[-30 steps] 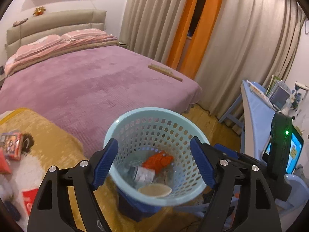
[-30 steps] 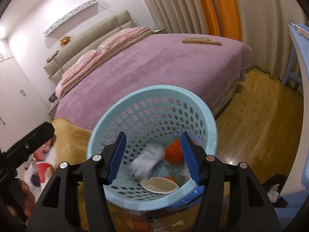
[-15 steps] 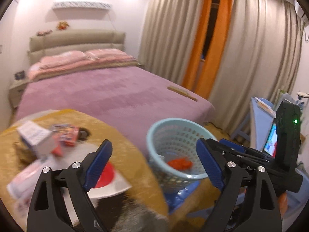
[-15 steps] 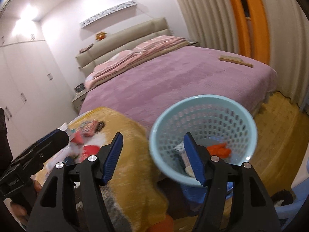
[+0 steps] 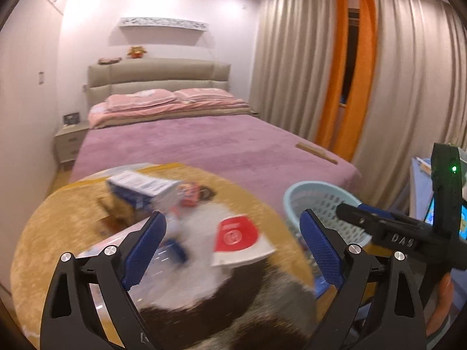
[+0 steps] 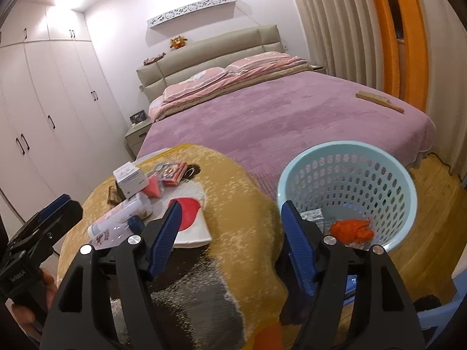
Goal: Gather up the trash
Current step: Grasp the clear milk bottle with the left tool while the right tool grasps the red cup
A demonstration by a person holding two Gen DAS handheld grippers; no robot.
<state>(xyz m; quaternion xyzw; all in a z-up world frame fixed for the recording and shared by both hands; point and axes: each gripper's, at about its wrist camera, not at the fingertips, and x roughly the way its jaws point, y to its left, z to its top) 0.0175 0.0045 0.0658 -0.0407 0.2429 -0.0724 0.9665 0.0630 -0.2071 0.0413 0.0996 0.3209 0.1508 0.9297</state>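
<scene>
Both tools are held above a table (image 6: 245, 204) draped in a yellow cloth. The left hand-held gripper (image 5: 233, 245) is seen with its jaws opening, nothing between them; the right hand-held gripper (image 6: 230, 239) is likewise opening and empty. Trash is scattered near the table's far edge: a white box (image 6: 130, 179), a clear bottle (image 6: 116, 221), a red-and-white card (image 6: 189, 218). A pale blue basket (image 6: 347, 195) stands just beside the table's right edge, with an orange scrap (image 6: 351, 230) inside.

The letters "DAS" can be read on the black body of the right gripper (image 5: 379, 229), at the right of the left wrist view. Print on the white box (image 6: 130, 180) and on the red-and-white packet (image 5: 238, 237) is too blurred to be read.
</scene>
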